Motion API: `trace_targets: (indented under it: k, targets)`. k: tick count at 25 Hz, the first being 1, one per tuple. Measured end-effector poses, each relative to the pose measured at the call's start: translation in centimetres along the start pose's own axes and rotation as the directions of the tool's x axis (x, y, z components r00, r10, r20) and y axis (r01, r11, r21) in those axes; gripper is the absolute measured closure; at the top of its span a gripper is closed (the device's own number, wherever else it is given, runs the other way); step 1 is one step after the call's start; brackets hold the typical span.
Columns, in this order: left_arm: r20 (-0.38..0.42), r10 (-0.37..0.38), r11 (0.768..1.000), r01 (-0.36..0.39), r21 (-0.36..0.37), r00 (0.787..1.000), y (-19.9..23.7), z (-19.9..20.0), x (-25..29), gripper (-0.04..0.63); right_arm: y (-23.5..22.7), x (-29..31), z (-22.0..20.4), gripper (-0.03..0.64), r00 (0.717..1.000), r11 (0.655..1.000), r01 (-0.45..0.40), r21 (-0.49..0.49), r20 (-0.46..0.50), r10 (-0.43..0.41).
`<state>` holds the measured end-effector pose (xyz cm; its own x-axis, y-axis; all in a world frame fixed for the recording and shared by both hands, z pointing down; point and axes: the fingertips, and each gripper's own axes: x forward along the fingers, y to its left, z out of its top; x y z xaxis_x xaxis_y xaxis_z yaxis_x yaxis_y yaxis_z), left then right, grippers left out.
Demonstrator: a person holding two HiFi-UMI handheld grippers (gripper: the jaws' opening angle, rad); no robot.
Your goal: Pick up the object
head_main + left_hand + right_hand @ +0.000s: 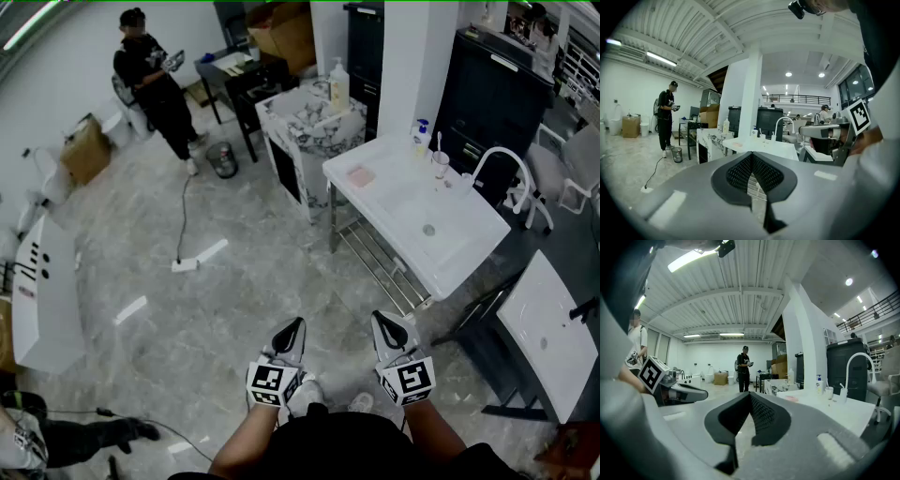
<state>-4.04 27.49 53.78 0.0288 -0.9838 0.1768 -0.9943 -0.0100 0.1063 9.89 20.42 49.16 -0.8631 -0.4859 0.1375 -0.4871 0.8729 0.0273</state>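
Grey left gripper (297,322) and right gripper (378,317) fingers clench empty; only head view shows basin drain (428,230).

text: none you can read | brands, numbers, signs: none legible | cubes on your left gripper (296,323) and right gripper (376,317): square patterns only

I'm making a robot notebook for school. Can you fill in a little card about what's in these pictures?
Left gripper: shut, holding nothing
Right gripper: shut, holding nothing
Ahead: white sink
On the sink: small pink thing, cup, bottle, white tap
Far off: person in black, bin
Picked up yet: no
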Motion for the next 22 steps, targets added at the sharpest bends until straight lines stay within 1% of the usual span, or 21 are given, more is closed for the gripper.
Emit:
trace_targets:
  k: [5,10,15,19,22]
  targets:
    - [-0.002,0.001,1.000,-0.001,0.007,1.000,0.4,-0.4,-0.2,0.577,0.1,0.6,-0.2,0.615,1.000,1.000,0.006,-0.007,-0.006,-0.006]
    - [-0.012,-0.022,0.997,0.023,0.078,1.000,0.7,-0.3,-0.8,0.577,1.4,1.6,-0.2,0.615,1.000,1.000,0.012,-0.010,-0.013,-0.012]
    - [-0.013,-0.040,0.997,0.041,0.073,0.999,2.2,-0.7,-1.1,0.577,2.8,2.9,0.1,0.614,1.000,0.998,0.001,0.057,0.024,-0.002]
    - [-0.006,-0.063,0.995,0.063,0.076,0.998,3.6,-0.6,-1.5,0.577,3.8,4.0,0.8,0.614,0.999,0.998,0.021,0.061,0.046,-0.024]
    - [0.003,-0.073,0.995,0.072,0.075,0.997,4.7,-0.3,-1.8,0.577,3.9,4.7,0.9,0.615,0.998,0.998,0.053,0.040,0.029,-0.055]
